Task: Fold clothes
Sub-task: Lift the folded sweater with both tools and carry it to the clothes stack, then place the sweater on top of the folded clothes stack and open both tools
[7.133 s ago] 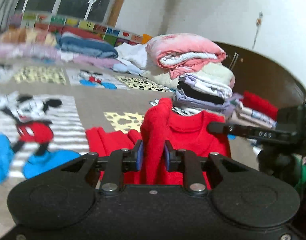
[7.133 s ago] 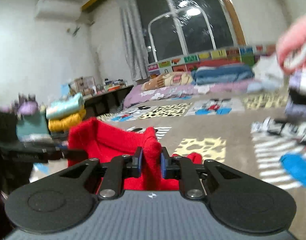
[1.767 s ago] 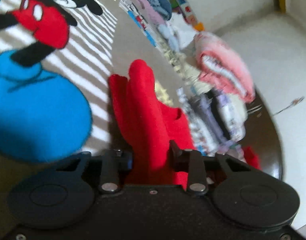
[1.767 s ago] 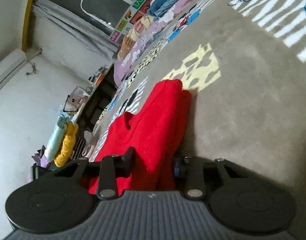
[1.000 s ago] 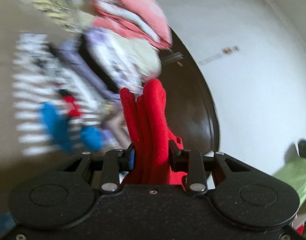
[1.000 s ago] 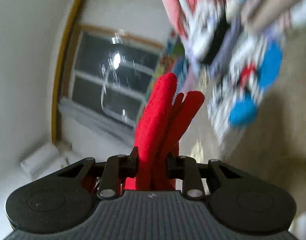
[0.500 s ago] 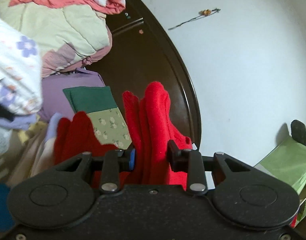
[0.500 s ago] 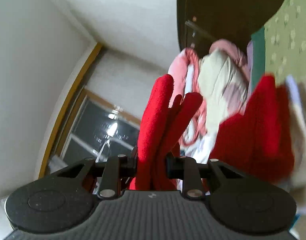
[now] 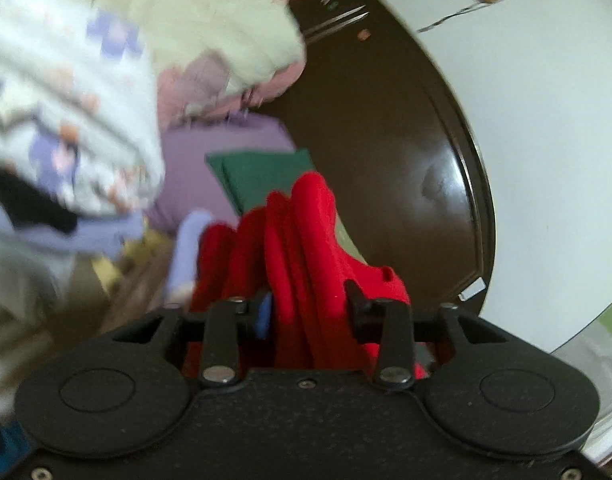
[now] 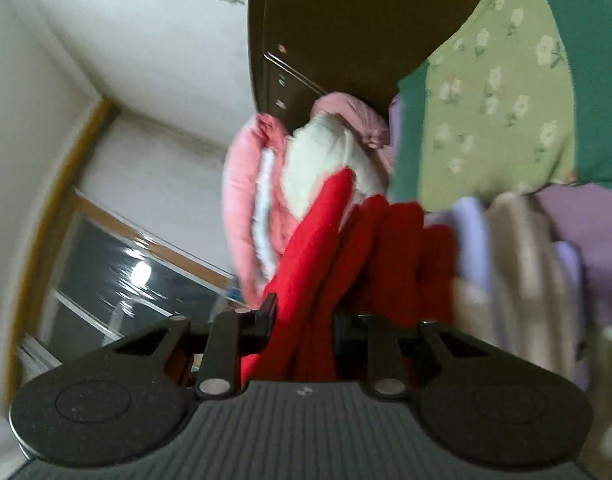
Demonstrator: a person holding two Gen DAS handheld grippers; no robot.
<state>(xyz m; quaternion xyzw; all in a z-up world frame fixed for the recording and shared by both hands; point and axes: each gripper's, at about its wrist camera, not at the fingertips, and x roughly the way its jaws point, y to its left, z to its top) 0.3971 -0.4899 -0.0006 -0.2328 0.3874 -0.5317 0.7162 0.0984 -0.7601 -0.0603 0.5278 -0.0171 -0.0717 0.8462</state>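
A folded red garment (image 9: 306, 240) stands as thick upright folds between the fingers of my left gripper (image 9: 308, 308), which is shut on it. My right gripper (image 10: 304, 316) is shut on the same red garment (image 10: 318, 240), seen from its other end. The garment is held close against a stack of folded clothes. Another red folded piece (image 9: 214, 256) lies in that stack, just left of the held one, and shows as the red folds (image 10: 406, 248) in the right wrist view. The lower part of the held garment is hidden behind the gripper bodies.
A green floral cloth (image 10: 486, 120) and lilac fabric (image 9: 226, 148) lie on the stack behind the red folds. Rolled pink and cream bedding (image 9: 210, 40) towers to the left. A dark brown curved headboard (image 9: 386, 140) and white wall stand behind. A window (image 10: 126, 272) shows at lower left.
Both grippers have moved a little closer to the stack with the red garment; the green floral cloth is now partly covered by it. The left view is blurred by motion.
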